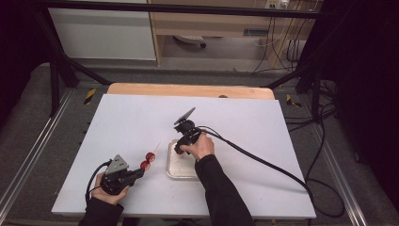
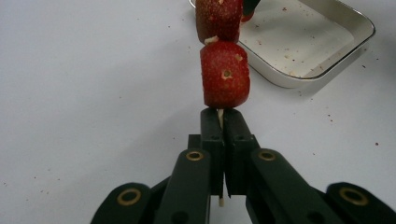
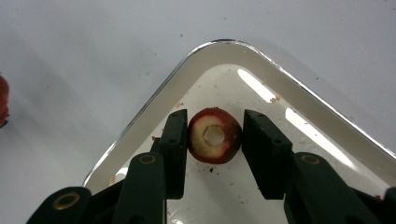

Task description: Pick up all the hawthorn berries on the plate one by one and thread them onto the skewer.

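high view puts the work partway: two fruit pieces (image 1: 148, 160) already sit on the skewer (image 2: 220, 114) pinched in the left gripper (image 2: 223, 122), while the right gripper (image 3: 215, 135), jaws not quite clamped, straddles a third cored piece (image 3: 215, 136) lying in the tray (image 3: 154, 105).

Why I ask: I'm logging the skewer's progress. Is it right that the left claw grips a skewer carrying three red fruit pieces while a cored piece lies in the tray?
Not quite: the skewer in the left claw carries two fruit pieces, not three, as the left gripper view and the high view show. The cored piece does lie in the tray.
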`<move>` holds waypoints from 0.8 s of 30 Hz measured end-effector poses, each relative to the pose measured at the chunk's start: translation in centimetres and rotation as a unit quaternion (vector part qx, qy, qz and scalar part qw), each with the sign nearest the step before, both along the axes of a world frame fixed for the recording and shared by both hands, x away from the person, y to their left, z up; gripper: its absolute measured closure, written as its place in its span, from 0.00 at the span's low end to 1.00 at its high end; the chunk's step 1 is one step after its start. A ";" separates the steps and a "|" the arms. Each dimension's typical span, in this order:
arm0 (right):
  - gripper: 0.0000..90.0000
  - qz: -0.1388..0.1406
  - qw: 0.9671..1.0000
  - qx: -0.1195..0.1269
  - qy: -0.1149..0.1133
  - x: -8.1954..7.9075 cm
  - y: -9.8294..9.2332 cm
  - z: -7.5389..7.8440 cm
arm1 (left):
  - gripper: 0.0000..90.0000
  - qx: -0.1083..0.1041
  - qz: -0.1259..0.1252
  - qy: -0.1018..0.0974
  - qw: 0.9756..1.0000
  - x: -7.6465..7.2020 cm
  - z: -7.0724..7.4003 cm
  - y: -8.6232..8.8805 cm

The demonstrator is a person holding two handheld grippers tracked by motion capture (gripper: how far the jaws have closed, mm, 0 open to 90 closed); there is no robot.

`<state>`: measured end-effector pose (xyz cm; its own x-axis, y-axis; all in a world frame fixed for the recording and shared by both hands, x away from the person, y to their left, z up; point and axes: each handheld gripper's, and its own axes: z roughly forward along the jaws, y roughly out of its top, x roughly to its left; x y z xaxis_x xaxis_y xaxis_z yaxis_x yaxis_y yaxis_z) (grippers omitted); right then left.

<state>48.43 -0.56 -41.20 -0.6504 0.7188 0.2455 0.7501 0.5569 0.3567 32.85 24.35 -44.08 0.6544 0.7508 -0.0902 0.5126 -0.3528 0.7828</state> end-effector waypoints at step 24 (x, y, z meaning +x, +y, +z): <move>0.69 -0.005 0.998 0.052 -0.038 -3.6 -4.4 3.2 | 0.98 -0.002 0.001 -0.013 1.000 -0.5 0.2 -1.2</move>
<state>44.88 -5.00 -38.05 -0.6631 0.6986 0.2689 0.7239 0.5072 0.4676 32.35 23.19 -43.91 0.6557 0.7512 -0.0760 0.4925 -0.3493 0.7971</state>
